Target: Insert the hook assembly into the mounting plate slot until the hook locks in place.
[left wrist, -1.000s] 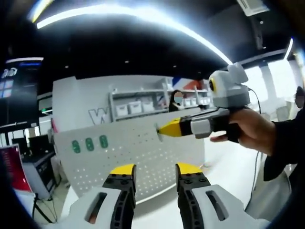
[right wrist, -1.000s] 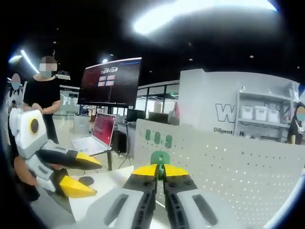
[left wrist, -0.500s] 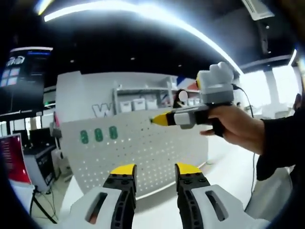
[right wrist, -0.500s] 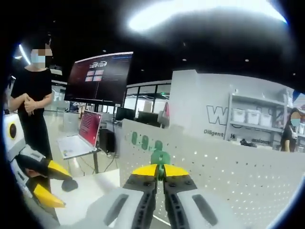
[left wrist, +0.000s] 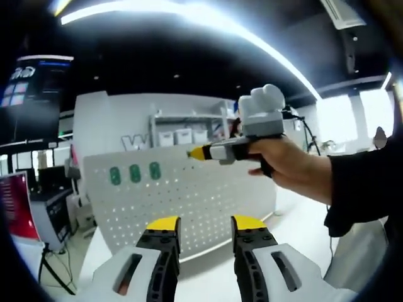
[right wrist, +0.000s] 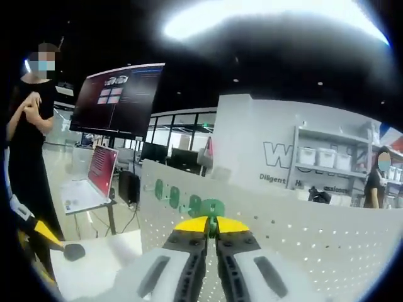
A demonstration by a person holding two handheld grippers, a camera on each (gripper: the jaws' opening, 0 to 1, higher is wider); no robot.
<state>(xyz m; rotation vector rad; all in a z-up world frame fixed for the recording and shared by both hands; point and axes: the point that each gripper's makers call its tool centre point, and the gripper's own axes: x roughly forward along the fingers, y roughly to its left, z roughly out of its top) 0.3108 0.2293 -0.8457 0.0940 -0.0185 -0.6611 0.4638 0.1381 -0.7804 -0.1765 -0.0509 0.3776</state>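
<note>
Across the left gripper view, from left to right: a dark wall monitor (left wrist: 31, 94) hangs at the far left, with a red-screened laptop (left wrist: 16, 211) below it. A white perforated mounting plate (left wrist: 189, 201) stands upright on the white tabletop (left wrist: 296, 220) and carries three green hooks (left wrist: 135, 173) in a row near its top left corner. The left gripper (left wrist: 203, 226) rises from the bottom edge with its yellow-tipped jaws apart and nothing between them. The right gripper (left wrist: 194, 152), held in a person's hand (left wrist: 289, 170), enters from the right; its yellow tips are closed together and sit at the plate's top edge, right of the three hooks. Contact with the plate cannot be confirmed.

Across the right gripper view, from left to right: a person in black (right wrist: 28, 145) stands at the far left. The yellow tip of the left gripper (right wrist: 44, 234) shows at the lower left, over the tabletop (right wrist: 94, 270). The monitor (right wrist: 116, 100) and open laptop (right wrist: 94, 182) lie beyond. The mounting plate (right wrist: 302, 245) spans the lower half, with the hooks (right wrist: 170, 195) near its top left corner. The right gripper (right wrist: 211, 224) is clenched on a green hook assembly (right wrist: 208, 207), which protrudes just above the closed tips, directly in front of the plate and immediately right of the mounted hooks. Whether it has entered a slot cannot be determined.
</note>
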